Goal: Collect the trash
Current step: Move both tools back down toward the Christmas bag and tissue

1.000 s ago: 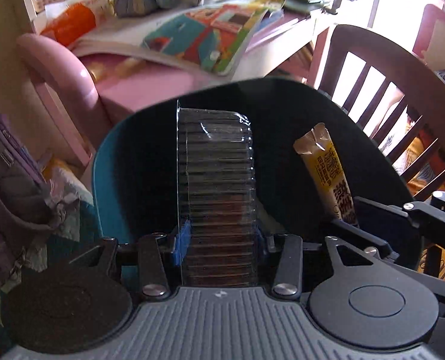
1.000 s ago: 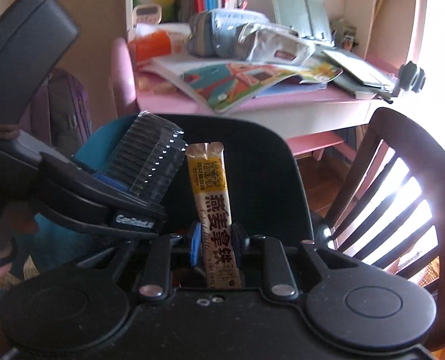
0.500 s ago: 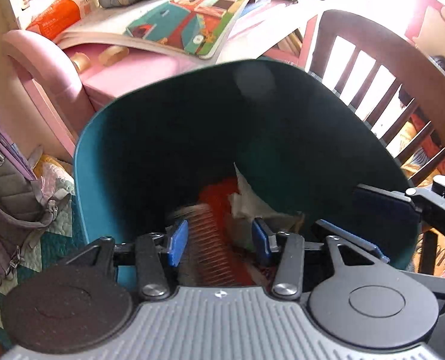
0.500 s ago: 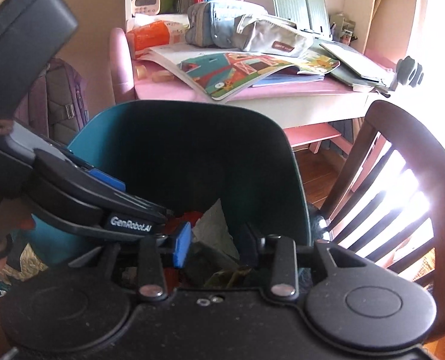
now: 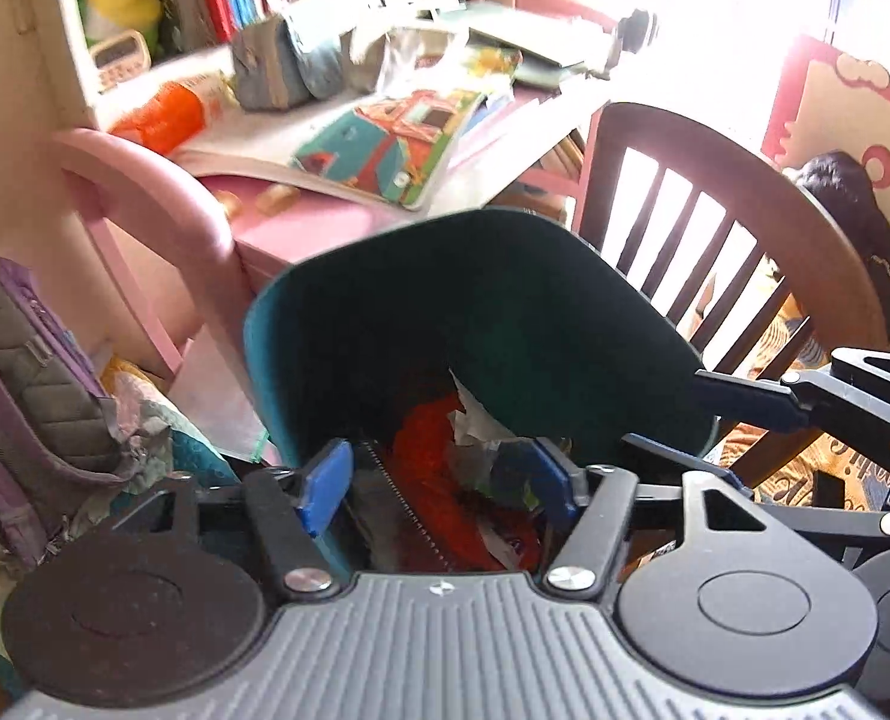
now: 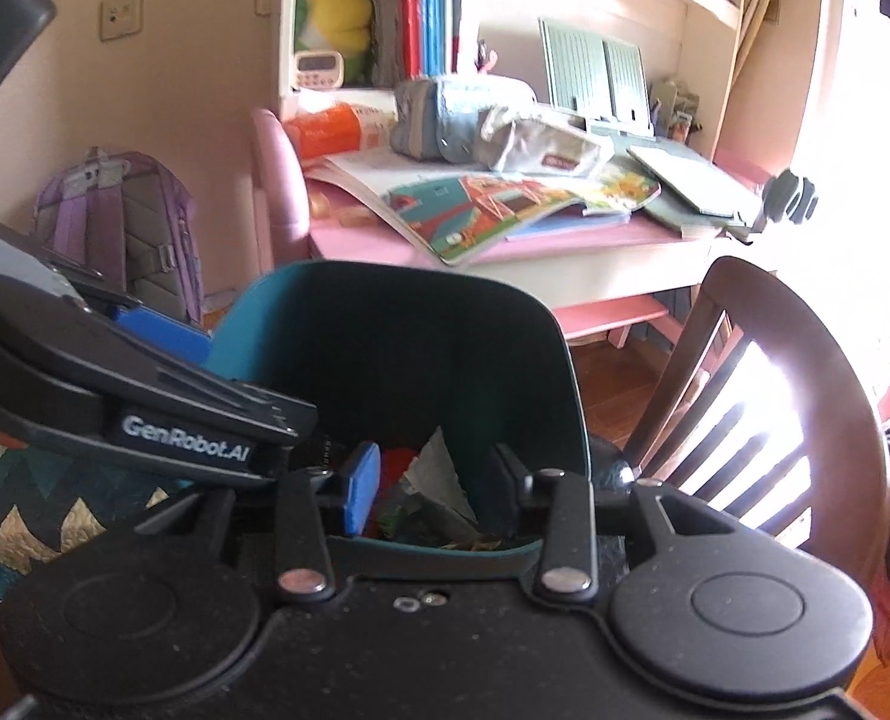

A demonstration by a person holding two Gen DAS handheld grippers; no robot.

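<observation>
A teal trash bin (image 5: 385, 312) stands on the floor in front of the pink desk; it also shows in the right wrist view (image 6: 409, 324). Inside lie a clear ridged plastic tray (image 5: 385, 510), red wrapping (image 5: 427, 462) and crumpled paper (image 5: 475, 426), the paper also seen in the right wrist view (image 6: 439, 474). My left gripper (image 5: 439, 480) is open and empty over the bin's near rim. My right gripper (image 6: 433, 480) is open and empty over the same bin, beside the left one.
A dark wooden chair (image 5: 715, 228) stands right of the bin, also in the right wrist view (image 6: 805, 372). The pink desk (image 6: 505, 240) behind holds books, pencil cases and an orange packet (image 5: 169, 114). A purple backpack (image 6: 115, 222) leans at the left.
Both grippers opened over the bin: the left let go of the clear plastic tray, the right of the yellow snack wrapper. Both fell in. Both grippers have since drawn back.
</observation>
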